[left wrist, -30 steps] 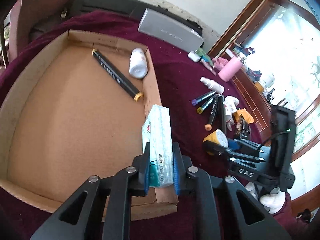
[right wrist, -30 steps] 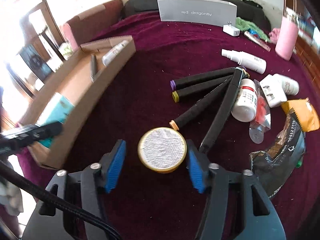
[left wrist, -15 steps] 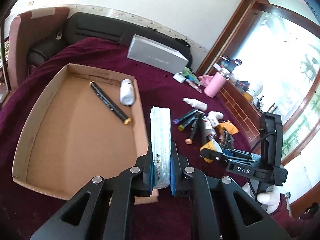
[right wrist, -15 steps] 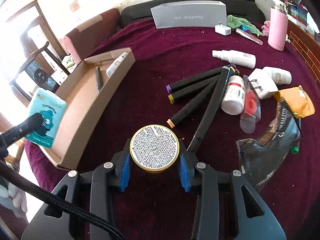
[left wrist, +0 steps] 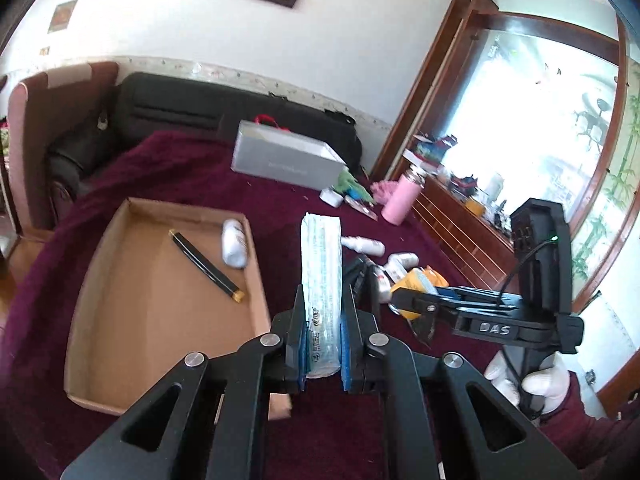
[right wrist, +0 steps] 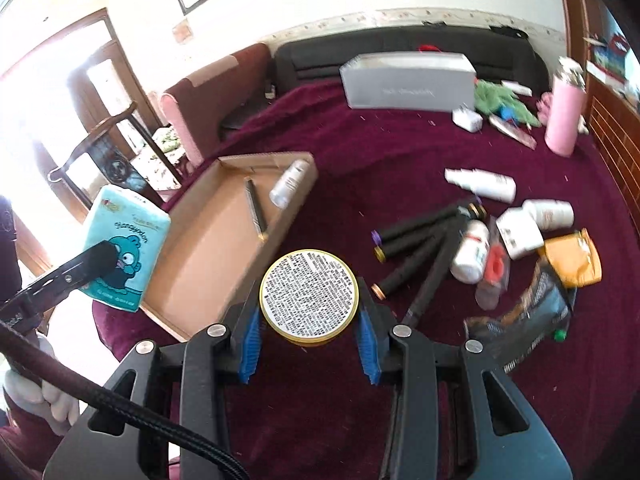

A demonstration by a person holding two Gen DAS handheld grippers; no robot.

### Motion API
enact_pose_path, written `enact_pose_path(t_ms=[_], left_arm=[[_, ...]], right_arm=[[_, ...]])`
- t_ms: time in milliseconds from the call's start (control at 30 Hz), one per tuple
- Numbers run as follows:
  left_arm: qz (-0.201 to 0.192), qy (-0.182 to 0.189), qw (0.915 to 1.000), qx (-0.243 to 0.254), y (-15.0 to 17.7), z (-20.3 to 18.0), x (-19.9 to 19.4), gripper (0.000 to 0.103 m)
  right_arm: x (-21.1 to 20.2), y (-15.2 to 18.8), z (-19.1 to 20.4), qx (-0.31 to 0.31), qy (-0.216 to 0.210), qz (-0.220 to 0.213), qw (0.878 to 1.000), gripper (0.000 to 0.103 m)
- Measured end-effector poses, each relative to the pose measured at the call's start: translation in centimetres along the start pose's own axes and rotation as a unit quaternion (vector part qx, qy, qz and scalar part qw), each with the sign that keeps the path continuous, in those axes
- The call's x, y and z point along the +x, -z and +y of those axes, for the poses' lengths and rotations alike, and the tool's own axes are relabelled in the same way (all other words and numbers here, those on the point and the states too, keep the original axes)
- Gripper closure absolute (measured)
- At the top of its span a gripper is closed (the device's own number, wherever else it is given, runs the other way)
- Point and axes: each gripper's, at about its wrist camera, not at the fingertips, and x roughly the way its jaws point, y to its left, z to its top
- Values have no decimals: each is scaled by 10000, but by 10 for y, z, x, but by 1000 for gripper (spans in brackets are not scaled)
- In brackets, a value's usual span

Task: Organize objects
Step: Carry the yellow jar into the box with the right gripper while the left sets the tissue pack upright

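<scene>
Left tool (left wrist: 322, 344) clamped on tissue pack (left wrist: 322, 280), right tool (right wrist: 308, 320) clamped on round tin (right wrist: 308, 294); both held in air w/ cardboard tray (left wrist: 256, 264) below. Risk: soft pack squeezes out, or tin's smooth rim slips, dropping outside tray.

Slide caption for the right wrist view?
Right gripper holds a round yellow tin above the maroon cloth, cardboard tray to its left.

Bare floor across most of the cardboard tray (left wrist: 132, 320) (marker (left wrist: 206, 266) and bottle (left wrist: 235, 243) at its far end)
</scene>
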Motion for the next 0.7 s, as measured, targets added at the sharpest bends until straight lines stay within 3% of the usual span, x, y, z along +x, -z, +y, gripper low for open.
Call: enact_pose_path(t_ms=[367, 700], left_arm=[[-260, -789, 9965, -83, -35, 61, -1, 93], [-203, -1228, 9922, 45, -71, 99, 38, 93]], right_arm=[[23, -65, 48, -231, -436, -48, 9988, 65], [78, -131, 78, -193, -510, 241, 9982, 65]])
